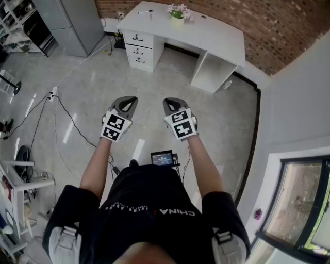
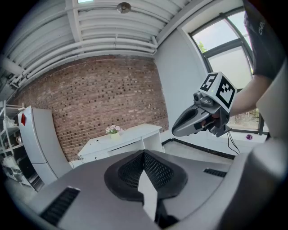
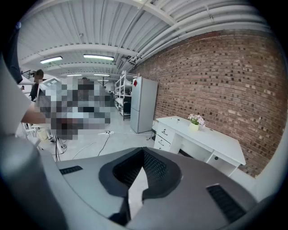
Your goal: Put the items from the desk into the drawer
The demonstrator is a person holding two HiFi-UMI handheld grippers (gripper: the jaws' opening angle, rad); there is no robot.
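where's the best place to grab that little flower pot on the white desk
Likely the wall of the pot, under the flowers, approached level from the front of the desk. It stands upright and the flowers spread over its top, so a grip from above would crush them.

left claw (image 2: 144, 153) | jaws together, apparently empty | desk (image 2: 135, 134) well ahead

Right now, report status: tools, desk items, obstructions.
Shut and empty: left tool, right tool. On desk across the room: pen, flower pot; drawers closed. Loose cable on floor, left side.
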